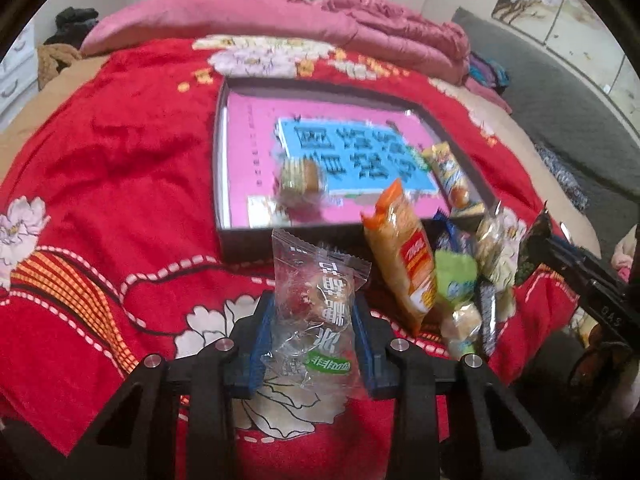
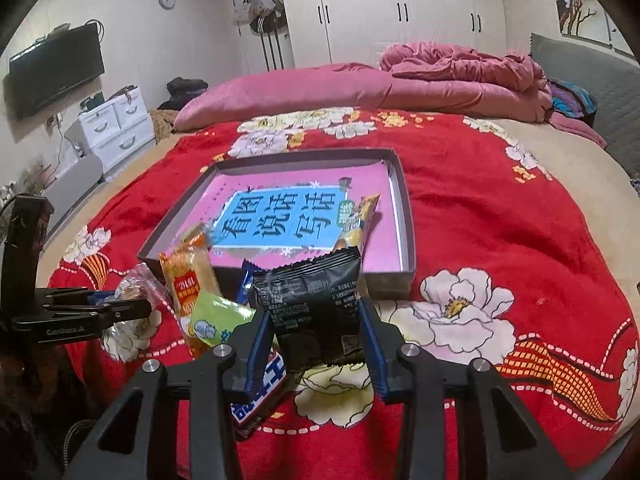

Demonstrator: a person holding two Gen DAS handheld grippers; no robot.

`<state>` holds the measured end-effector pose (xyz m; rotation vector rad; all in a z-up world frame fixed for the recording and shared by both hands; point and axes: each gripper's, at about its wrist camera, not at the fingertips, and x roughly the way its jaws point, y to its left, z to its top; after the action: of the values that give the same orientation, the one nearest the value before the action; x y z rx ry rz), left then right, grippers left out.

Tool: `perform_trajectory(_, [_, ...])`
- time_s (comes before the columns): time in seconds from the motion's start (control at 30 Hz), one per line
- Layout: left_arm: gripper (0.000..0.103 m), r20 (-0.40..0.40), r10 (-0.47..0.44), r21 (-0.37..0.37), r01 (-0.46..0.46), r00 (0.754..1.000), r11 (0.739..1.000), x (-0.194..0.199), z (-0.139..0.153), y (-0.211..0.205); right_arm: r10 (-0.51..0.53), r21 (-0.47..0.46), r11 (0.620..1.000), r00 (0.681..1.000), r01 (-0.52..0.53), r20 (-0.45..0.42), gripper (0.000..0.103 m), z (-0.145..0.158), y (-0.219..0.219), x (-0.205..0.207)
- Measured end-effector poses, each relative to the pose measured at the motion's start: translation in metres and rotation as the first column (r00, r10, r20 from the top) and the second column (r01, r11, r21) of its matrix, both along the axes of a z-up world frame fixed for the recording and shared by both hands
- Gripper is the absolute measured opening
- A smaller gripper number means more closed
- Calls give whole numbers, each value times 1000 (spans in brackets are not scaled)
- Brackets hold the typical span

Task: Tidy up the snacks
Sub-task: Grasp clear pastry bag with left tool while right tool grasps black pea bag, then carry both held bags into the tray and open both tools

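My left gripper [image 1: 314,320] is shut on a clear snack packet [image 1: 316,304] with a round cake inside, held above the red blanket just short of the shallow box [image 1: 224,184]. My right gripper [image 2: 316,320] is shut on a black snack packet [image 2: 310,300], held in front of the box's near wall [image 2: 392,280]. The box has a pink and blue book as its floor. Inside lie a round wrapped cake [image 1: 300,184] and a long yellow packet [image 1: 450,172], which also shows in the right wrist view [image 2: 356,224]. A pile of loose snacks [image 1: 460,276] lies between the grippers.
The pile holds an orange packet [image 2: 188,280], a green packet [image 2: 216,316] and a blue bar [image 2: 260,384]. A red flowered blanket [image 2: 500,220] covers the bed. A pink quilt [image 2: 460,76] lies at the far end. The right gripper's body [image 1: 592,280] shows in the left wrist view.
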<state>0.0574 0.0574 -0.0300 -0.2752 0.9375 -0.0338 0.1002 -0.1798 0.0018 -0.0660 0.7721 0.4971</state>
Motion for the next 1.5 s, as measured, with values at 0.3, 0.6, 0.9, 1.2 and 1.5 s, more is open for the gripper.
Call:
perform_trajectory(0.3, [37,78,75,-43,-72,994,997,-2,17,16,-10,27,1000,999,9,30,42,13,-1,1])
perform_trajectory(0.6, [37,117,101,-40,-96,988,995,5,24,23,-23,46,999,998,20,54,42,22,1,10])
perform_trajectory(0.9, [37,125,120,-29,-118,985,993,25,19,32,-59,60,997,996,55,68,42,29,-2,26])
perform_trajectory(1.2, [38,131,131,-15,-130,983,991,43,15,38,-82,61,995,995,79,59,42,27,-2,42])
perform_trajectory(1.5, [38,122,118,5,-120,985,993,53,8,35,-107,85,991,994,104,31,42,21,-1,62])
